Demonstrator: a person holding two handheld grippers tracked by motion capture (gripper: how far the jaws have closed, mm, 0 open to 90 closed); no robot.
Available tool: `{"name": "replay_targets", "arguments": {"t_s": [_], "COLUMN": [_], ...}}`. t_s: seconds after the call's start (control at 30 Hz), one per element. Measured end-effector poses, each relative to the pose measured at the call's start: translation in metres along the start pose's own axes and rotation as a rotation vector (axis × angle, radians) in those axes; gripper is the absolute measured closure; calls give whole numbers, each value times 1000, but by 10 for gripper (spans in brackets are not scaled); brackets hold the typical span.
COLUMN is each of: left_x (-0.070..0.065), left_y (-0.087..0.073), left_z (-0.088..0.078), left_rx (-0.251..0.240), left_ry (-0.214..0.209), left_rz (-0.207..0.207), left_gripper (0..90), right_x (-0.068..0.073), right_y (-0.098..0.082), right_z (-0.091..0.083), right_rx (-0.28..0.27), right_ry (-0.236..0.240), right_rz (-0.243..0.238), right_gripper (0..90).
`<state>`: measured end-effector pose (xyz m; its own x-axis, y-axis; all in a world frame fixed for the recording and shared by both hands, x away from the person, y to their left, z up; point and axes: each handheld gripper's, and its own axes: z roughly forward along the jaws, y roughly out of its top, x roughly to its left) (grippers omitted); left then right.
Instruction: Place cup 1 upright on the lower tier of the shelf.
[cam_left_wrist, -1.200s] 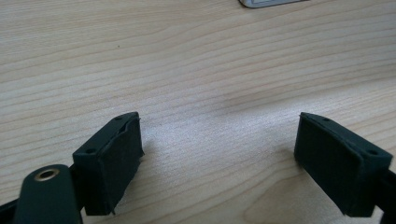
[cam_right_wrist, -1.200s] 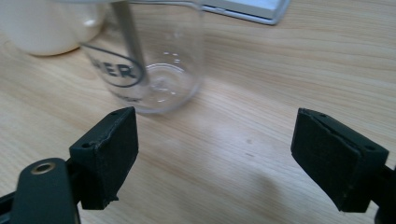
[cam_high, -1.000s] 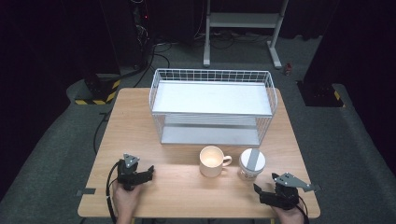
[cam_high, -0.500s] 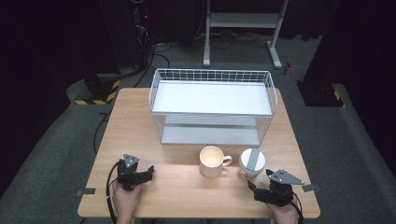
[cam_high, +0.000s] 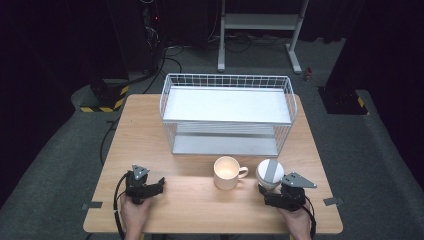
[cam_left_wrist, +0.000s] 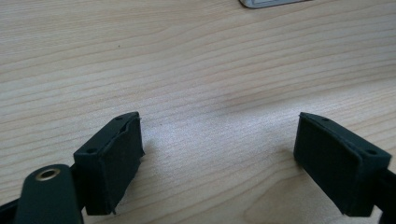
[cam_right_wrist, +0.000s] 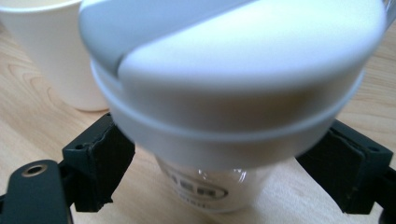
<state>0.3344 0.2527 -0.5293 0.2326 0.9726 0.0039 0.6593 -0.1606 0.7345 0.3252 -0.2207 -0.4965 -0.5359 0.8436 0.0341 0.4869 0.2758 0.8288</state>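
Having been brought forward since a second ago, the right gripper (cam_high: 268, 192) is now spread around the lidded cup (cam_right_wrist: 233, 93), ungripped, while the left gripper (cam_high: 159, 186) is rested open.

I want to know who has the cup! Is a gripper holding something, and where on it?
Nothing is gripped yet. The right gripper has its open jaws around the lidded cup, below the lid, not pressing. The left gripper is open over bare table.

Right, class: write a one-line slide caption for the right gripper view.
Open hand-held gripper straddling a lidded cup, a white mug behind it.
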Motion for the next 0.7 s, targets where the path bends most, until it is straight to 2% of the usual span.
{"name": "replay_targets", "arguments": {"t_s": [0.7], "left_x": [0], "left_y": [0], "left_z": [0], "left_rx": [0], "left_ry": [0], "left_rz": [0], "left_gripper": [160], "right_x": [-1], "right_y": [5], "right_z": [9], "right_rx": [-20], "right_ry": [-15], "right_rz": [-24], "right_gripper": [183]}}
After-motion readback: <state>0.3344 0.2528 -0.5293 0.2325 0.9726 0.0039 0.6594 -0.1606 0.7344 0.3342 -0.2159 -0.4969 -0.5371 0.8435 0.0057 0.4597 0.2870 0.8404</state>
